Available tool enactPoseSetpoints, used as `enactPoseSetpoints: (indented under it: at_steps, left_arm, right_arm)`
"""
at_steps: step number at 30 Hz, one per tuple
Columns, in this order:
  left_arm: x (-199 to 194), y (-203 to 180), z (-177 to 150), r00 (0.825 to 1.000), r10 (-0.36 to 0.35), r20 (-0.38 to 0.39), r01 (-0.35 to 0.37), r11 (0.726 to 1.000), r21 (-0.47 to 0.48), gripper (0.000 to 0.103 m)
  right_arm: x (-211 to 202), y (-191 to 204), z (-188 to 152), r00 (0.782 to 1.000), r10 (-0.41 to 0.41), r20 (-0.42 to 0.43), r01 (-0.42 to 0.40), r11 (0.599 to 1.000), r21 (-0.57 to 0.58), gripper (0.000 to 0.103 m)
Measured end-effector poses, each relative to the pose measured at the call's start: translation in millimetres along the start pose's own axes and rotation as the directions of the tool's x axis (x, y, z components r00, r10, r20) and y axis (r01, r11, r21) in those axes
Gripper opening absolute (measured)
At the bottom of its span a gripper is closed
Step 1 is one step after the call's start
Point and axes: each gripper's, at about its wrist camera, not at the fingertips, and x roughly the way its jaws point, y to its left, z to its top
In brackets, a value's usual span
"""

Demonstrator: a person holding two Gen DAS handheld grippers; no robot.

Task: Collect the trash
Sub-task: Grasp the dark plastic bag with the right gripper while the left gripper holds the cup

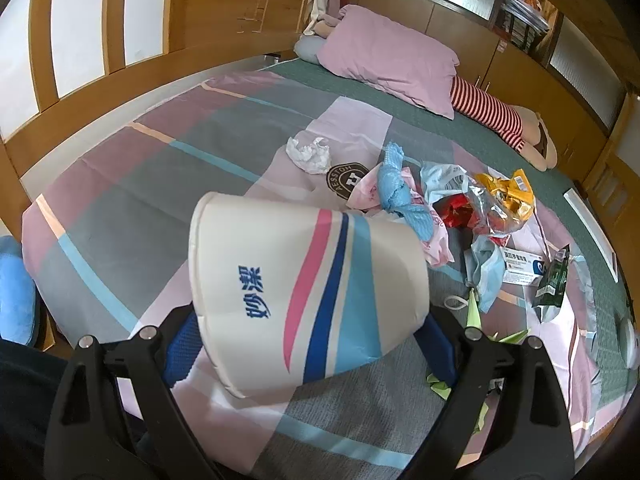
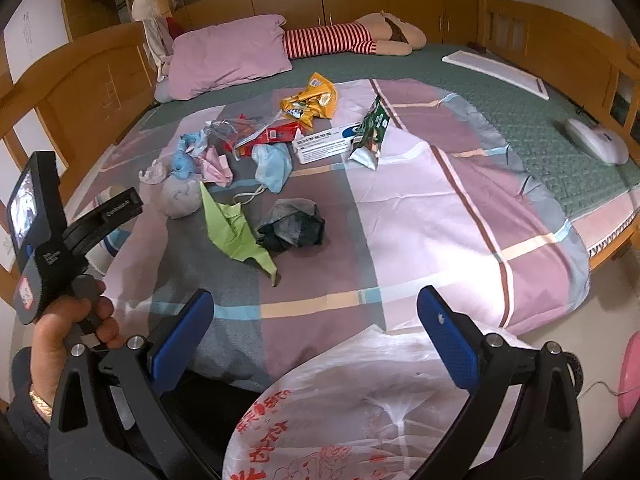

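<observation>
Lying scattered across the checked bedspread [image 2: 440, 200]: yellow snack wrapper [image 2: 310, 100], red packet [image 2: 276, 134], white medicine box [image 2: 324, 144], green foil pouch [image 2: 370, 132] leaning on that box, blue face mask [image 2: 274, 164], green folded paper [image 2: 236, 228], dark crumpled bag [image 2: 292, 224] touching the paper's right edge. Sitting apart at the heap's far left: crumpled tissue [image 1: 308, 154], beside a blue mesh rag [image 1: 400, 192]. Resting at the head of the bed, well clear of the litter: pink pillow [image 2: 228, 56] and striped plush doll [image 2: 340, 40].

Blocking much of the left wrist view: paper cup [image 1: 296, 276], tilted, mouth toward the camera side, covering the near edge of the heap.

Left gripper [image 1: 308, 340]: clamping the paper cup across its width, jaws standing wide, blue pads [image 1: 180, 344] pressing on both sides; cup hanging above the bedspread. Left hand [image 2: 68, 328] wrapping the handle.

Right gripper [image 2: 316, 296]: standing released, jaws spread wide, nothing between the pads. White plastic bag [image 2: 360, 400] with red print bulging beneath, lying against the right-hand finger; hooked or merely touching, cannot tell.
</observation>
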Motion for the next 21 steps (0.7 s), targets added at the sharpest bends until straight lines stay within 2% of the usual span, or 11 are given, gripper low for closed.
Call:
enactPoseSetpoints:
  at_steps: [4,6,8,11,12,14,17,21]
  left_arm:
    - [2.1,10.5,2.2,1.000,-0.025,-0.012,0.024,0.998,-0.063,0.090]
    - [4.1,21.7,3.5,0.999,-0.036,-0.018,0.033,0.991,-0.130,0.090]
    - [4.4,26.1,4.0,0.999,-0.036,-0.014,0.033,0.988,-0.154,0.090]
    - [3.8,21.8,3.6,1.000,-0.019,-0.007,0.018,0.992,-0.122,0.090]
    - [4.0,20.8,3.4,1.000,-0.017,-0.008,0.016,0.993,-0.117,0.090]
    - [5.1,19.9,2.9,1.000,-0.012,-0.013,0.010,0.993,-0.114,0.090]
    - [5.6,17.2,2.4,1.000,-0.006,-0.014,0.005,0.995,-0.102,0.090]
    - [5.5,13.9,1.8,1.000,0.000,-0.010,-0.001,0.997,-0.082,0.090]
  right_arm:
    - [3.8,2.6,12.7,1.000,0.007,0.021,-0.006,1.000,-0.022,0.100]
    - [14.2,4.1,23.7,1.000,0.024,0.016,-0.023,0.999,-0.029,0.100]
    - [29.4,7.9,32.9,1.000,0.014,0.003,-0.013,0.999,-0.046,0.098]
    - [60.6,11.7,43.5,0.999,0.016,-0.045,-0.017,0.999,-0.033,0.079]
    - [71.7,12.4,45.9,0.998,0.018,-0.063,-0.019,1.000,-0.017,0.077]
    - [88.2,17.3,49.4,0.996,0.019,-0.081,-0.020,1.000,-0.009,0.077]
    - [114.1,28.5,52.2,0.994,-0.034,-0.105,0.030,0.999,-0.041,0.078]
    - [151.6,34.5,51.9,0.984,-0.061,-0.170,0.054,0.998,-0.045,0.087]
